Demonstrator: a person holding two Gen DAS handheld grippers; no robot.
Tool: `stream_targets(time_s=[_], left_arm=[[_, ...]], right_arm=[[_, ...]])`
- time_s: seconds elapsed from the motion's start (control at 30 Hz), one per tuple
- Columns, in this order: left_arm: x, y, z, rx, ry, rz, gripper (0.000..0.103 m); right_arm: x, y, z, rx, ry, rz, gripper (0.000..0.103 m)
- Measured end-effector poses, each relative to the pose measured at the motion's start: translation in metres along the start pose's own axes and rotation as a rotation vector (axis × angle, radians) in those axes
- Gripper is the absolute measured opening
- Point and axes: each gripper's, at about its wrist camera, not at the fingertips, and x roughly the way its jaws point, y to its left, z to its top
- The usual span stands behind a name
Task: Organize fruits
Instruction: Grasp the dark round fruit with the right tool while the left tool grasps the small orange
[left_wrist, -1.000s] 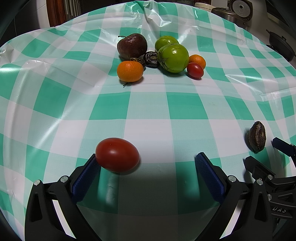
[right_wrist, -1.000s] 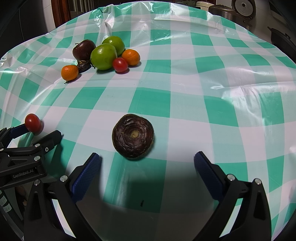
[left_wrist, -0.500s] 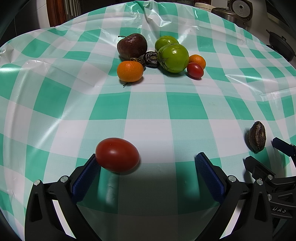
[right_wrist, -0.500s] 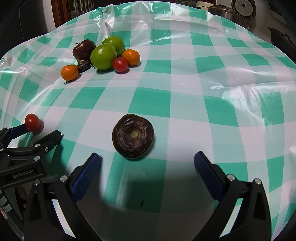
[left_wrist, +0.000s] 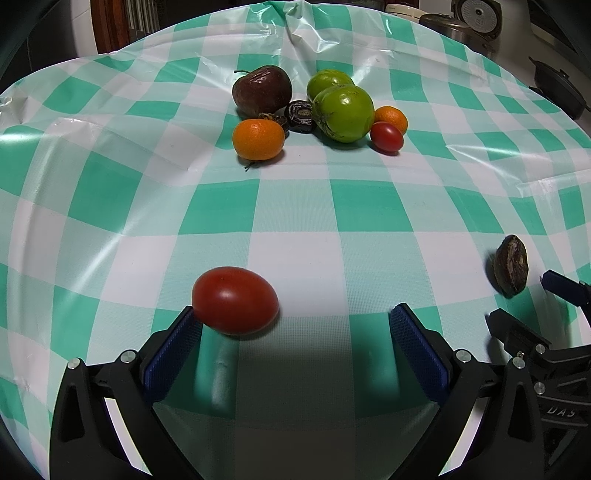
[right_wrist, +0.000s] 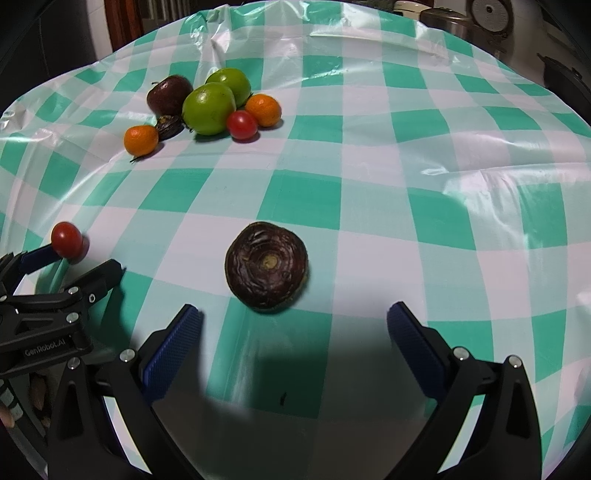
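A red tomato (left_wrist: 235, 300) lies on the checked tablecloth just ahead of my left gripper (left_wrist: 295, 325), touching or next to its left fingertip; it also shows in the right wrist view (right_wrist: 66, 239). The left gripper is open and empty. A dark wrinkled round fruit (right_wrist: 266, 266) lies just ahead of my open, empty right gripper (right_wrist: 293, 325); it shows in the left wrist view (left_wrist: 511, 270). A fruit pile sits farther back: a dark purple fruit (left_wrist: 262, 90), green fruits (left_wrist: 343, 108), oranges (left_wrist: 258, 139), a small red tomato (left_wrist: 386, 137).
The green and white checked plastic tablecloth (left_wrist: 369, 210) has creases at the back and right. Pots and a cooker (left_wrist: 476, 16) stand beyond the far edge. My right gripper's fingers (left_wrist: 517, 328) show at the right of the left wrist view.
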Motion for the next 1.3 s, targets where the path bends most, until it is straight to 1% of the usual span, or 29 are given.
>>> stream_targets(time_s=[0.1,0.17,0.23,0.27,0.3,0.37,0.4,0.47,0.5,0.53,0.57,0.6,0.63,0.67,0.7,0.8,0.9,1.07,1.17,1.23,1.3], left_arm=[[-0.003,0.0,-0.001,0.016,0.011,-0.013,0.099],[-0.005,0.006,-0.003,0.008,0.014,-0.01,0.099],[-0.004,0.014,-0.003,-0.017,0.013,-0.001,0.099],[-0.006,0.017,-0.005,-0.037,0.01,-0.004,0.099],[-0.008,0.023,-0.005,-0.064,0.002,-0.024,0.099],[-0.012,0.034,-0.005,-0.117,-0.014,-0.053,0.099],[-0.013,0.039,-0.004,-0.143,-0.02,-0.057,0.099],[-0.01,0.044,0.004,-0.137,-0.017,-0.067,0.099],[-0.007,0.044,0.011,-0.111,-0.022,-0.032,0.099],[-0.005,0.045,0.015,-0.1,-0.031,-0.008,0.099],[-0.004,0.047,0.021,-0.095,-0.04,0.002,0.098],[-0.001,0.05,0.029,-0.098,-0.045,-0.008,0.098],[0.002,0.053,0.036,-0.099,-0.049,-0.007,0.098],[0.004,0.055,0.043,-0.098,-0.057,0.005,0.098],[0.008,0.055,0.053,-0.09,-0.07,0.02,0.097],[0.02,0.052,0.075,-0.062,-0.079,0.029,0.094],[0.03,0.045,0.092,-0.044,-0.069,0.012,0.089],[0.029,0.04,0.1,-0.037,-0.074,0.015,0.088],[0.039,0.036,0.108,-0.007,-0.035,0.026,0.088],[0.048,0.029,0.116,0.037,-0.003,0.054,0.081],[0.057,0.027,0.125,0.047,0.035,0.07,0.075]], right_arm=[[-0.002,-0.003,0.0,-0.022,0.013,0.021,0.102],[-0.005,-0.013,-0.001,-0.012,-0.001,0.059,0.102],[-0.007,-0.022,-0.001,0.015,-0.018,0.1,0.102],[-0.009,-0.025,-0.001,0.023,-0.029,0.123,0.101],[-0.011,-0.026,-0.001,0.027,-0.04,0.143,0.1],[-0.013,-0.025,0.0,0.018,-0.054,0.157,0.088],[-0.012,-0.022,0.0,0.004,-0.051,0.152,0.085],[-0.01,-0.012,0.003,-0.041,-0.05,0.136,0.079],[-0.009,-0.009,0.005,-0.055,-0.051,0.134,0.077],[-0.007,-0.005,0.007,-0.071,-0.052,0.124,0.071],[-0.005,-0.002,0.008,-0.08,-0.051,0.116,0.064],[-0.003,0.0,0.01,-0.086,-0.051,0.107,0.062],[-0.002,0.002,0.011,-0.095,-0.054,0.103,0.057],[-0.002,0.003,0.012,-0.101,-0.058,0.103,0.047],[-0.002,0.004,0.012,-0.104,-0.062,0.092,0.043],[-0.004,0.006,0.011,-0.113,-0.074,0.08,0.043],[-0.007,0.007,0.01,-0.122,-0.093,0.074,0.042],[-0.007,0.006,0.01,-0.115,-0.101,0.079,0.042],[-0.007,0.005,0.01,-0.107,-0.101,0.082,0.042],[-0.007,0.005,0.01,-0.103,-0.102,0.083,0.043],[-0.007,0.005,0.009,-0.103,-0.101,0.08,0.043]])
